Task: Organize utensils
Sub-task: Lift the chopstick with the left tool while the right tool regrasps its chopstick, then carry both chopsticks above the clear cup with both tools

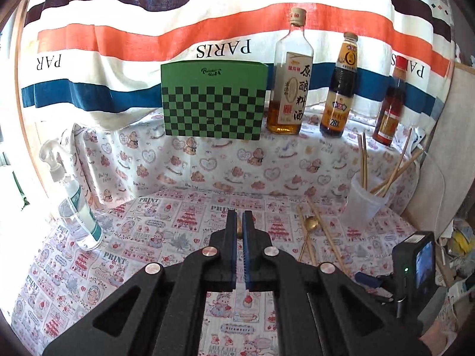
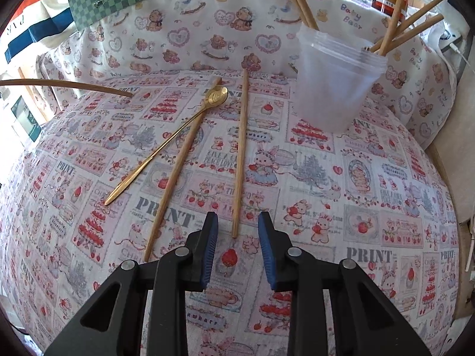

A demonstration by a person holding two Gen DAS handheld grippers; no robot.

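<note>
Two chopsticks (image 2: 240, 151) and a gold spoon (image 2: 166, 145) are seen lying on the table (image 2: 341, 207) beside the plastic cup (image 2: 332, 83), where more chopsticks (image 2: 403, 34) are stood. A thin brown stick is clenched between the left gripper (image 1: 239, 225) fingers. The right gripper (image 2: 236, 231) fingers are held released, straddling one chopstick's near end.

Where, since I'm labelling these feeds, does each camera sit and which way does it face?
Left wrist: on the left gripper, facing curtain, bottles and cup; its shut jaws pinch a raised chopstick.
Right wrist: on the right gripper, tilted down at the tablecloth; open jaws flank a lying chopstick.
Shared: cup, gold spoon, green box.
</note>
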